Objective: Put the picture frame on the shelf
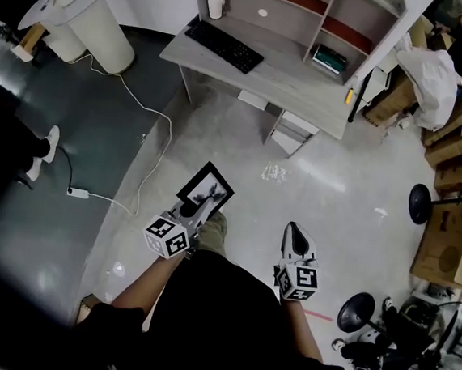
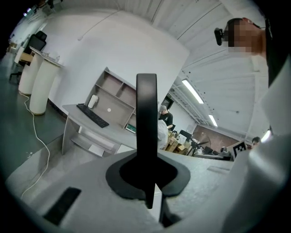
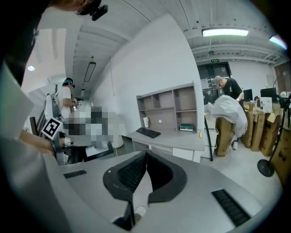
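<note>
Holding the black picture frame [image 1: 207,189] clamped by its edge in my left gripper [image 1: 190,209], well short of the desk shelf [image 1: 308,13]; my right gripper [image 1: 294,229] is closed on nothing.

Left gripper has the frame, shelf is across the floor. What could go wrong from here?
1. The left gripper pinches the picture frame by one edge only, with most of it sticking out past the jaws; it may pivot or slip while carried.
2. A white cable snakes over the floor beside the desk: possible trip risk.
3. The shelf already holds a white cup, with a keyboard below; the frame could knock them.
</note>
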### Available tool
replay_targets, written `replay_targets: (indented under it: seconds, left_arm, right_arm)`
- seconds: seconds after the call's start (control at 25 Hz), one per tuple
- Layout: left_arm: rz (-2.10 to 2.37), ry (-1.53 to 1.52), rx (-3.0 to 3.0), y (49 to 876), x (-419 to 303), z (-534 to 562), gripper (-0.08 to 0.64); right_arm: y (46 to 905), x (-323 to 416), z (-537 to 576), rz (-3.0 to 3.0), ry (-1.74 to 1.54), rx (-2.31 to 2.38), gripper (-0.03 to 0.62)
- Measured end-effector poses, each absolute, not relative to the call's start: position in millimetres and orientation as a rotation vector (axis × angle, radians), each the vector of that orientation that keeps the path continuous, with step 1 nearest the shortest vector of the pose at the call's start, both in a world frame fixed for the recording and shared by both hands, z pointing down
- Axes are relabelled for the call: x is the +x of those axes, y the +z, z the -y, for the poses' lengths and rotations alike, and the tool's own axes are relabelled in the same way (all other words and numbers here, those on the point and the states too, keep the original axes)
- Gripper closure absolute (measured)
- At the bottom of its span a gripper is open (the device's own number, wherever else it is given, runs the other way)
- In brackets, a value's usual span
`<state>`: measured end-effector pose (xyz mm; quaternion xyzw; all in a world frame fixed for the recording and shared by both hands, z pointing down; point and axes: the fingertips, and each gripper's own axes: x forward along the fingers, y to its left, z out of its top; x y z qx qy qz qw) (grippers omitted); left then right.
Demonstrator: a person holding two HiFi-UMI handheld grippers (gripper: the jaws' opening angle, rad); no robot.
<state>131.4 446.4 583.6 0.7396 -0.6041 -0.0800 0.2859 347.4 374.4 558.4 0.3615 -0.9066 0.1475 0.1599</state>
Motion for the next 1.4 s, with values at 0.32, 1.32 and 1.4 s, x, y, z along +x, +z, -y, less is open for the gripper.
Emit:
replay_targets:
  seconds: [0.32,1.32,1.4]
  left_arm:
    - [1.527,-0.202,2.019,573.6,54.2,-356.5,0.535]
    - [1.593,-0.278,2.002,572.4,-110.1,-267.1,0.535]
    - [1.599,-0.281,1.998,572.6,-111.5,-261.9,0.535]
  right_arm:
    - [549.1,262.8,-270.7,2.524,0.371,1.118,0.578]
    - [560.1,103.3,-164.8,2.526,0.34,1.098,0.578]
    - [564.7,95.5,-158.7,2.538,0.355,1.081,0.578]
